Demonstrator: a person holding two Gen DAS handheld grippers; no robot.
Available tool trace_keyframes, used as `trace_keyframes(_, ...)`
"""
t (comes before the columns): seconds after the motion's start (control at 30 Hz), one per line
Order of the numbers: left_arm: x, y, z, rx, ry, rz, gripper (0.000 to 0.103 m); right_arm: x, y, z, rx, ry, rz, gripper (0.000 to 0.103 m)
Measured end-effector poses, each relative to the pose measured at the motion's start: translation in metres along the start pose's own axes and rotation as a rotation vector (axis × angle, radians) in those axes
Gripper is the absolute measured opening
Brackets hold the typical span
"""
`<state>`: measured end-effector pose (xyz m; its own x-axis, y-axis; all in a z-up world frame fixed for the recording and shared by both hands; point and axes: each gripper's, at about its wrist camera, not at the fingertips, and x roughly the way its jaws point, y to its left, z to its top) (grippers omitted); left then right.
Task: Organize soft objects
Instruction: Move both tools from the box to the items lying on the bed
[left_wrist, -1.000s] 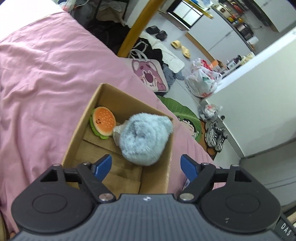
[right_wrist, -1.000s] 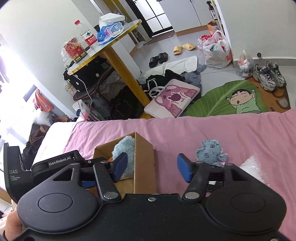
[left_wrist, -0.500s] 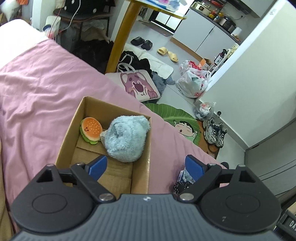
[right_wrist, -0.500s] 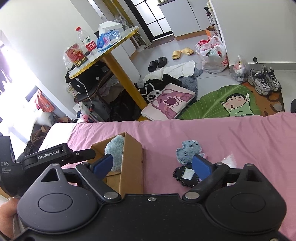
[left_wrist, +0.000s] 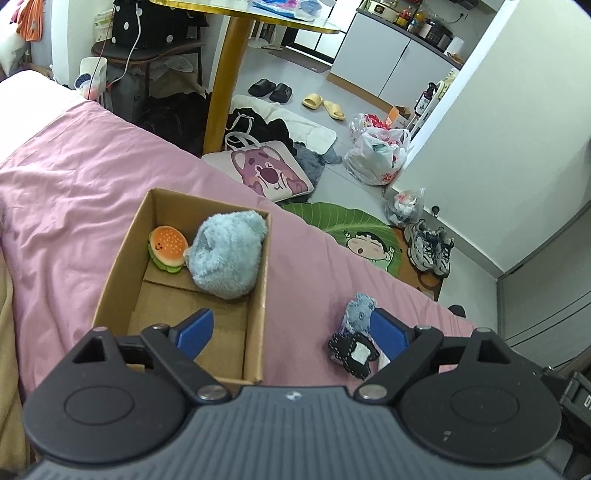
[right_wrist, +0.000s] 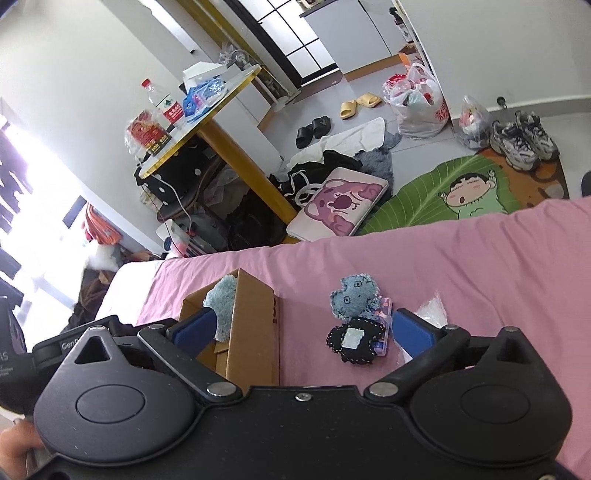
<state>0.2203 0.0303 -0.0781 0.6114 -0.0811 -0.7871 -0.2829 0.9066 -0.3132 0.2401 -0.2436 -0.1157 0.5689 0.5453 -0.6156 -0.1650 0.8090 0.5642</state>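
An open cardboard box (left_wrist: 258, 295) (right_wrist: 255, 325) rests on the pink bedsheet (left_wrist: 74, 192). Inside it lie a burger plush (left_wrist: 167, 248) and a fluffy blue plush (left_wrist: 225, 254) (right_wrist: 223, 299). To the right of the box, on the sheet, lie a small blue bear plush (right_wrist: 355, 297) (left_wrist: 359, 313) and a black star-shaped plush (right_wrist: 355, 340) (left_wrist: 352, 350) with a white patch. My left gripper (left_wrist: 291, 328) is open, hovering above the box's near right corner. My right gripper (right_wrist: 301, 326) is open and empty, above the two loose plushes.
A clear plastic wrapper (right_wrist: 430, 308) lies on the sheet right of the plushes. Beyond the bed edge are a yellow-legged table (right_wrist: 221, 122), a pink bag (right_wrist: 340, 205), a green leaf mat (right_wrist: 443, 192), shoes and plastic bags on the floor. A hand (right_wrist: 18, 446) shows at lower left.
Both grippers have pulled back and up from the box, and their jaws have spread wider. The two loose plushes have come into the left wrist view.
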Motion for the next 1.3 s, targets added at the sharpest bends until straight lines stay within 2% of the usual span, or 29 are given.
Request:
trace_keyframes(0.53,0.01,-0.06,-0.035,0.081,-0.018,0.074,0.091,0.0,-0.052,-0.008,0.127,0.028,0.093,0.103)
trace_keyframes(0.7,0.023,-0.071,-0.044,0.077,-0.009,0.101,0.091,0.007,-0.069,-0.009,0.169,0.053,0.13,0.103)
trace_keyframes(1.07,0.056,-0.082,-0.062,0.028,0.002,0.176,0.091,0.022,-0.092,-0.01,0.237,0.094,0.145,0.103)
trace_keyframes(1.3,0.078,-0.092,-0.068,0.038,0.012,0.202,0.091,0.028,-0.102,-0.009,0.271,0.107,0.14,0.103)
